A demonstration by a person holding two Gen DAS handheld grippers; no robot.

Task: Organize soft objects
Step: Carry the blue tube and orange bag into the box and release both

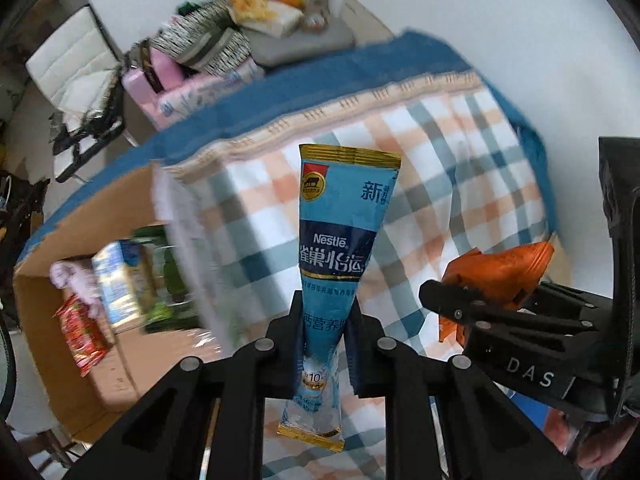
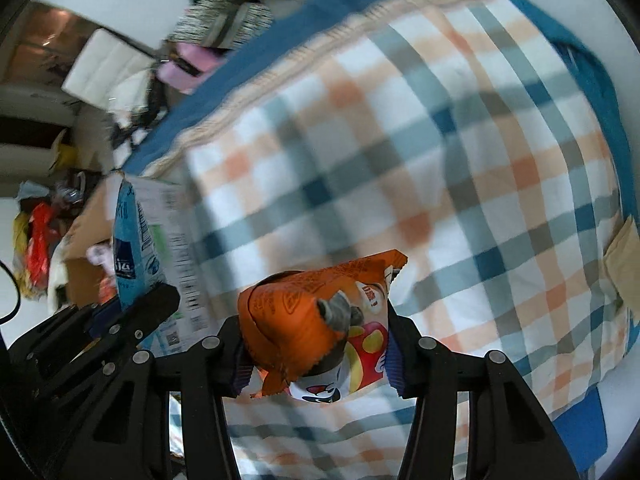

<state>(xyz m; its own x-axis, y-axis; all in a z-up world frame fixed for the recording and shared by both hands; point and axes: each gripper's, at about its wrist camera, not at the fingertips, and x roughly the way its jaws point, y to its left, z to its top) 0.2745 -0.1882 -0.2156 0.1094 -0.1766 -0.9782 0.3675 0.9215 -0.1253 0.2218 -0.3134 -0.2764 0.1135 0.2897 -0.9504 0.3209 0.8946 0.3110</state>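
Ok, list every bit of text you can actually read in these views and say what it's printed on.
"Nestlé" and "雀巢怡运": blue sachet clamped in the left gripper.
"新": same sachet, upper right.
"10": same sachet, low down between the fingers.
"DAS": body of the right gripper.
Orange snack packet in the right gripper: print too blurred to read.
Cardboard box contents: blurred, unreadable.

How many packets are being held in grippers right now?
2: the blue Nestle sachet pinched in the left gripper, and the orange snack packet in the right gripper. More lie in the cardboard box.
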